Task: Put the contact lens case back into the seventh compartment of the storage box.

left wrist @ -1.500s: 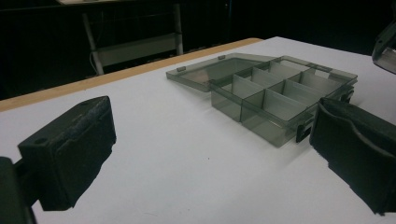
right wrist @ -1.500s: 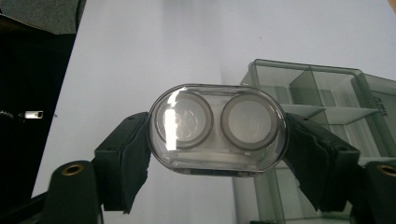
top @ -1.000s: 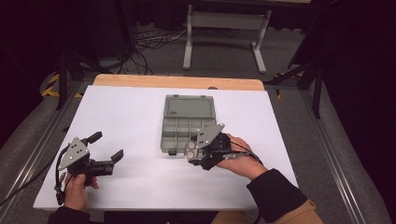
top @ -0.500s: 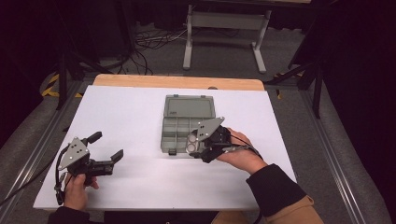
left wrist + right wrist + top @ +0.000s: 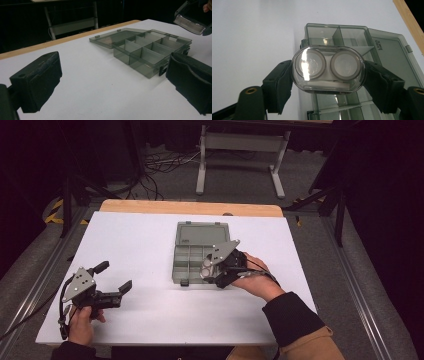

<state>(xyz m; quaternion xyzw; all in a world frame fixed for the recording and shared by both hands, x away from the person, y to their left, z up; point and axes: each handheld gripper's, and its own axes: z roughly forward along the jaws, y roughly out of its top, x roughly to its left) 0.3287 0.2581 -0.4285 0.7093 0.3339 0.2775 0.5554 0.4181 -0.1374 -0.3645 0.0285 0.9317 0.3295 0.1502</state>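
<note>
The right gripper [image 5: 209, 270] clamps a clear oval case [image 5: 328, 69] by its ends, holding it above the open grey box [image 5: 196, 255] mid-table, while the left gripper [image 5: 114, 277], jaws wide apart and holding nothing, hovers near the table's [image 5: 140, 240] front-left corner.

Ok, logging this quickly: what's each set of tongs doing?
Left tongs: open, holding nothing.
Right tongs: closed on a clear oval case with two round wells.

The right gripper [image 5: 328, 75] clamps a clear oval case [image 5: 328, 70] between its pads, just above the open, empty compartment box [image 5: 352, 37].
</note>
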